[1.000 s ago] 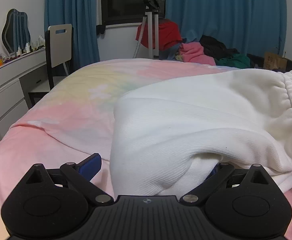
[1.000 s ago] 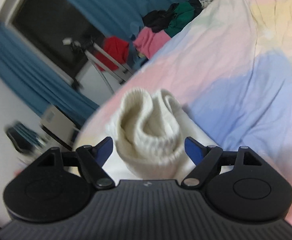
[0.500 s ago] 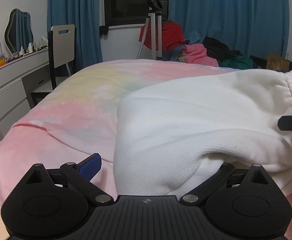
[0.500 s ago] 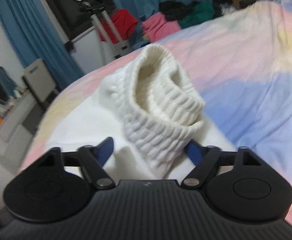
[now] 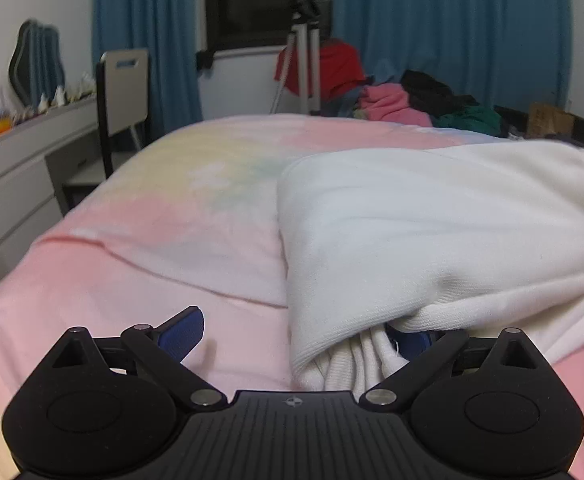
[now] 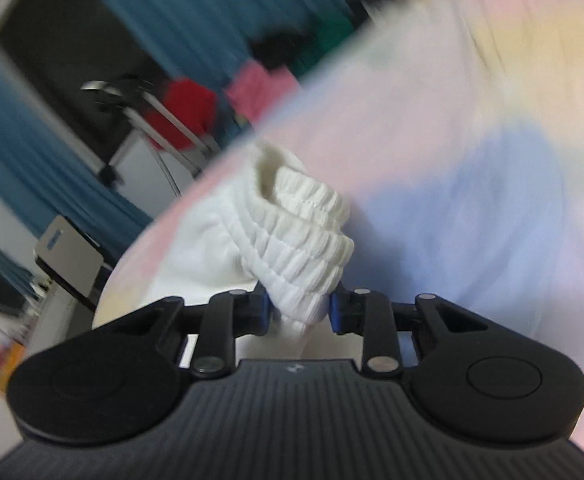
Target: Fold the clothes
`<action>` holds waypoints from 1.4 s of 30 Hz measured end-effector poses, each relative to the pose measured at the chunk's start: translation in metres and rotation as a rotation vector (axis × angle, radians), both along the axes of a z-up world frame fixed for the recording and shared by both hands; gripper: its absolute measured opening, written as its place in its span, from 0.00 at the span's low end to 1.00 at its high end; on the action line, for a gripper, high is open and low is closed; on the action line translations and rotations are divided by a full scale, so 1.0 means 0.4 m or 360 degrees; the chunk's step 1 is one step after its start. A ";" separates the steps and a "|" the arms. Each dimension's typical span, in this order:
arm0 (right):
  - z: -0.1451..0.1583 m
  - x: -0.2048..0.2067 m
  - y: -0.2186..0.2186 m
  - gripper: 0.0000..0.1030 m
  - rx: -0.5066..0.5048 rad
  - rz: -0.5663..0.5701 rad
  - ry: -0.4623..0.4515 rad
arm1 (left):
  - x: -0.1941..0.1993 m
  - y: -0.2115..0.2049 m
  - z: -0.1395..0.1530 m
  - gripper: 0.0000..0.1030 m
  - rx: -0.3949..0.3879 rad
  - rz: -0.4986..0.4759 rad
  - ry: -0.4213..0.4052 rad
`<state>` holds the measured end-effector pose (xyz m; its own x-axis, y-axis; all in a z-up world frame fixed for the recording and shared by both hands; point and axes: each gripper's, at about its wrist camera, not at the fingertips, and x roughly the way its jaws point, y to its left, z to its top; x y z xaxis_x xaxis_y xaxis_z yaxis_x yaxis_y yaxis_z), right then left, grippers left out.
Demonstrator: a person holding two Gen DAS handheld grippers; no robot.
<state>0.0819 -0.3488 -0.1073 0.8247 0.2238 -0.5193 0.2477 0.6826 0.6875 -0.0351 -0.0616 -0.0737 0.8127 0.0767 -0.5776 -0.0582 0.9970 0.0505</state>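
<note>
Here, my right claw (image 6: 298,312) is closing on the thick, ribbed, stretchy band (image 6: 304,240) of a soft white garment. The bunched band sits right between my two blue pads (image 6: 334,310), and both pads touch the cloth, one on each side. The gap between them is small now.

My left claw (image 5: 292,330) stands wide. Its left blue pad (image 5: 181,330) is bare and hangs just above the bed. Its right pad is mostly hidden under a fold of the same white garment (image 5: 432,232), with only a bit of blue peeking out. Some ribbed cloth lies inside the gap, near that right pad. The two pads are far apart and do not squeeze anything.

The white garment lies in a big soft heap on the bed, on a cover with pink, yellow and blue patches (image 5: 179,208). In the left view the heap fills the right side of the bed.

Past the bed stand long blue curtains (image 5: 444,40), a dark window, a silver tripod (image 5: 302,68), and a pile of red, pink, black and green clothes (image 5: 404,100). A white chair (image 5: 125,88) and a pale dresser with drawers (image 5: 19,172) stand to the left.

The right view is tilted and blurry.
</note>
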 end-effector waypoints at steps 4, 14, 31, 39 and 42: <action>-0.017 0.017 0.015 0.57 -0.0050 0.0067 0.0033 | 0.001 0.018 -0.003 0.97 -0.0054 0.0049 0.0024; -0.046 0.045 0.152 0.89 -0.0468 0.0400 0.0199 | 0.017 0.078 -0.019 0.99 -0.0285 0.0134 0.0130; 0.043 0.002 0.143 0.32 -0.0546 0.0299 0.0048 | -0.015 0.131 0.074 0.98 -0.0739 -0.0192 0.0318; 0.090 -0.030 0.128 0.29 -0.0510 0.0278 -0.0116 | 0.070 0.228 0.022 1.00 -0.1290 -0.0120 0.0309; 0.075 -0.017 0.129 0.29 -0.0512 0.0272 -0.0098 | 0.129 0.237 -0.047 0.99 -0.1483 -0.0092 0.0432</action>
